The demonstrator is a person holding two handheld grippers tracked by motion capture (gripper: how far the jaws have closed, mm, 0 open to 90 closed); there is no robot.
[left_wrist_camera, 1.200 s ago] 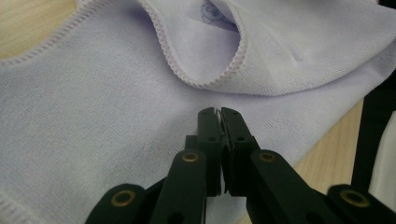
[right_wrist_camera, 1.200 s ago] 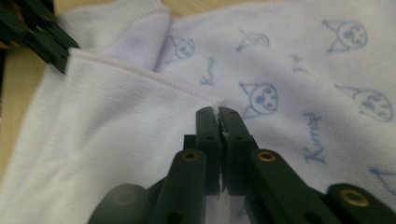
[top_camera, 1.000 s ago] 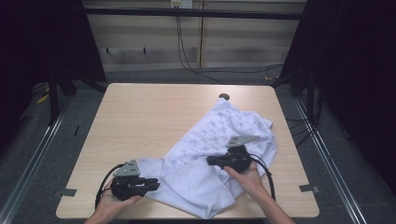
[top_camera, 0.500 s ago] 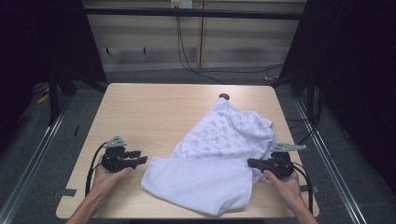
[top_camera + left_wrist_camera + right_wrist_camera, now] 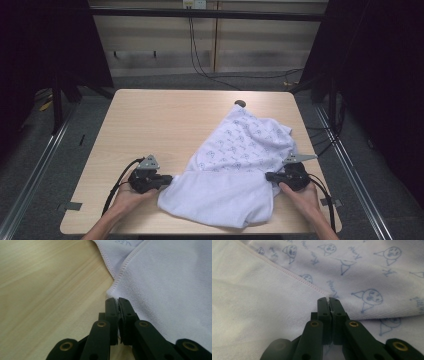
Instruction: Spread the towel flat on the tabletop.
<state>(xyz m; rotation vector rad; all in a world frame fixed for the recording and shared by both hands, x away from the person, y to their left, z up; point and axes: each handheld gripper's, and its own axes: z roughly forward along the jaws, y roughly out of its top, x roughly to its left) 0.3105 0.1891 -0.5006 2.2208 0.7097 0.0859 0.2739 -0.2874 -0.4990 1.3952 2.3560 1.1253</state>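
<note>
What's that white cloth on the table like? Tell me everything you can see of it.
The cloth is a soft, terry-like towel, white with a stitched hem. One face is plain; the other carries small blue cartoon faces and writing. It lies rumpled on the wooden table, right of centre, its near part folded back to show the plain side. The left tool pinches the fold's left corner and the right tool its right edge, both shut.

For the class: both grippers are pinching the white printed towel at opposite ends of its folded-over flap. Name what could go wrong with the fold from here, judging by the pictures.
1. The left gripper, whose jaws have just been closing, seems to bite only the corner of the towel; a pull could slip it free.
2. The right gripper pinches at the hem; uneven pulls might skew the fold.
3. The towel lies askew, near the edge of the table; dragging could hang it over.
</note>
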